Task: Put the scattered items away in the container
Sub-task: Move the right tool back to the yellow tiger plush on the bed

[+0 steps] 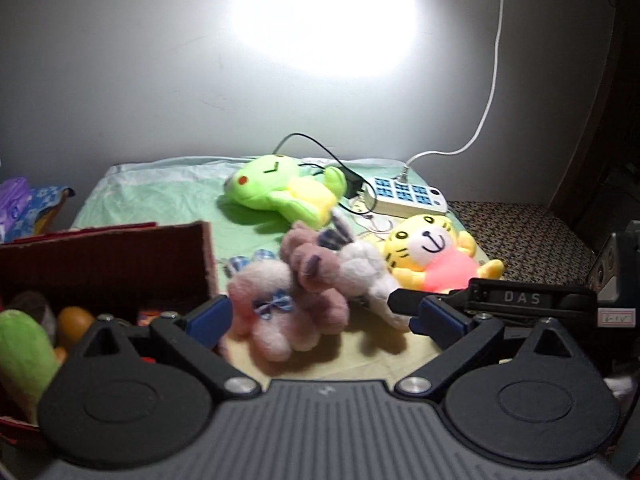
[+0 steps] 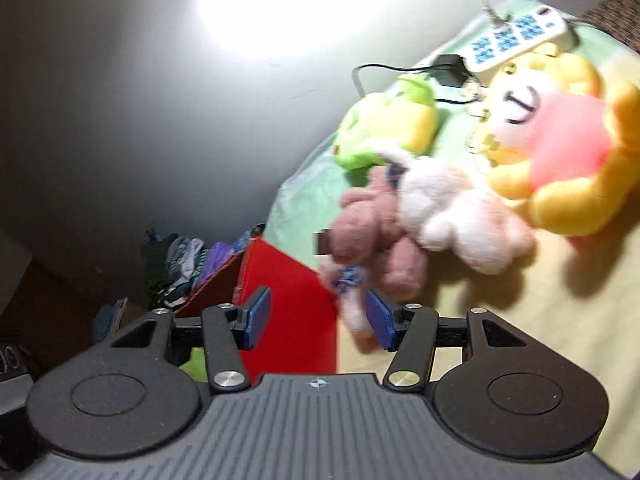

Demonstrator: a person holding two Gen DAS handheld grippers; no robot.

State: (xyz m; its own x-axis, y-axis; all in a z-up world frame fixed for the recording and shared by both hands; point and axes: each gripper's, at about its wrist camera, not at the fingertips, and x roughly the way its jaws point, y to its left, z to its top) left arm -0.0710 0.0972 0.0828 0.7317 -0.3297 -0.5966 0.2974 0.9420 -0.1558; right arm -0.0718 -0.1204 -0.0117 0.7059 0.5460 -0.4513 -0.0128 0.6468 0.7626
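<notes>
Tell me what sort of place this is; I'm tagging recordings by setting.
Probably a bedroom at home: plush toys such as a green frog lie on a sheet-covered bed, a power strip beside them, clothes piled alongside.

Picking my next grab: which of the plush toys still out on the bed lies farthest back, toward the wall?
The green frog plush. It lies alone at the back beside the power strip, beyond the yellow tiger and the pink bears.

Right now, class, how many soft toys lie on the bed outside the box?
5: a green frog at the back, a yellow tiger beside it, and three small bears piled in front. More may be hidden.
</notes>
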